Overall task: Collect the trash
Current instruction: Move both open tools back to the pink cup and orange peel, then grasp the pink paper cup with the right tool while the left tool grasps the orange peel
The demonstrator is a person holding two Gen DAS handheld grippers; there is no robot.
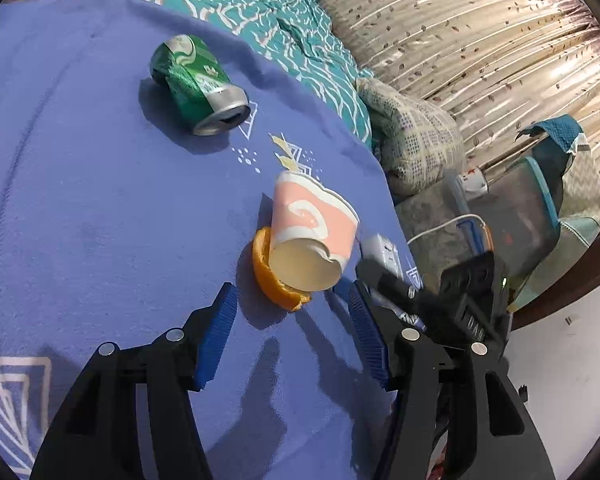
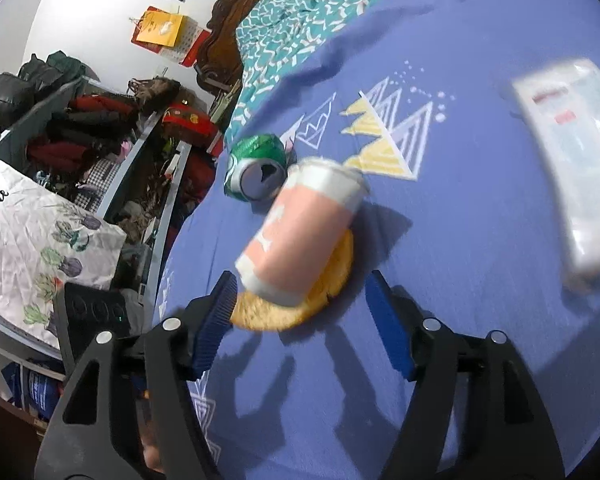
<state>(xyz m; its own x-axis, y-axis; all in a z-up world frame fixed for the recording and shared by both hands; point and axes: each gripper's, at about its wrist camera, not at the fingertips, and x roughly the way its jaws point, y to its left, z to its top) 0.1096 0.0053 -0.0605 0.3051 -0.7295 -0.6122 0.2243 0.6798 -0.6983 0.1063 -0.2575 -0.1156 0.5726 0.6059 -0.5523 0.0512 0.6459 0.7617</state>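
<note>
1. Left gripper (image 1: 292, 312) and right gripper (image 2: 298, 294): fingers apart, empty.
2. Cup (image 1: 314, 236) lies on peel (image 1: 276, 288), at 12 o'clock.
3. Cup seems light, crushable: grip mid-body gently.

On the blanket (image 1: 100, 208) the paper cup (image 1: 314, 226) lies on its side, resting on the orange peel (image 1: 268, 280) near the blanket's right edge in the left wrist view. The can (image 1: 198, 82) lies on its side behind them, apart, farther in from that edge.
</note>
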